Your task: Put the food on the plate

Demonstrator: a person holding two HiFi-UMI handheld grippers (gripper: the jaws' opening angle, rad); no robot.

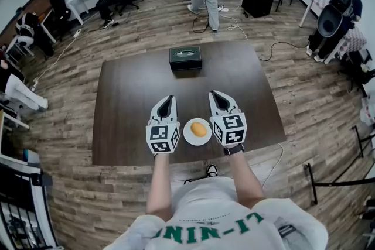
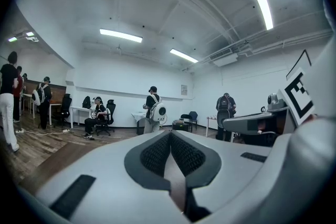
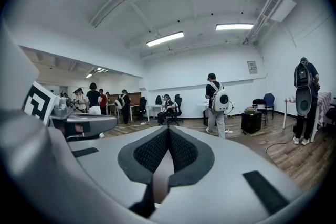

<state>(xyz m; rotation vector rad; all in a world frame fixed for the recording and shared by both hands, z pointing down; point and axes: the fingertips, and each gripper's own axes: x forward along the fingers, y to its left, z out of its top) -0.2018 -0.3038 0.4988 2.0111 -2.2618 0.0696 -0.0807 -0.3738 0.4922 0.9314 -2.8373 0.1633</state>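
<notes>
I see the left hand-held gripper [image 1: 167, 103] and the right hand-held gripper [image 1: 218, 99] both closed and empty. The orange food [image 1: 198, 129] lies on the white plate [image 1: 187, 138] between them, on the bench [image 1: 129, 102].

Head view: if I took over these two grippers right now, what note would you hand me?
Grippers: left gripper shut and empty, left of the white plate; right gripper shut and empty, right of it.
Things: the orange-yellow food lies on the plate, near the front edge of the table; a black box sits at the far edge.
Done: the food is on the plate.
Left: apparently nothing.
</notes>
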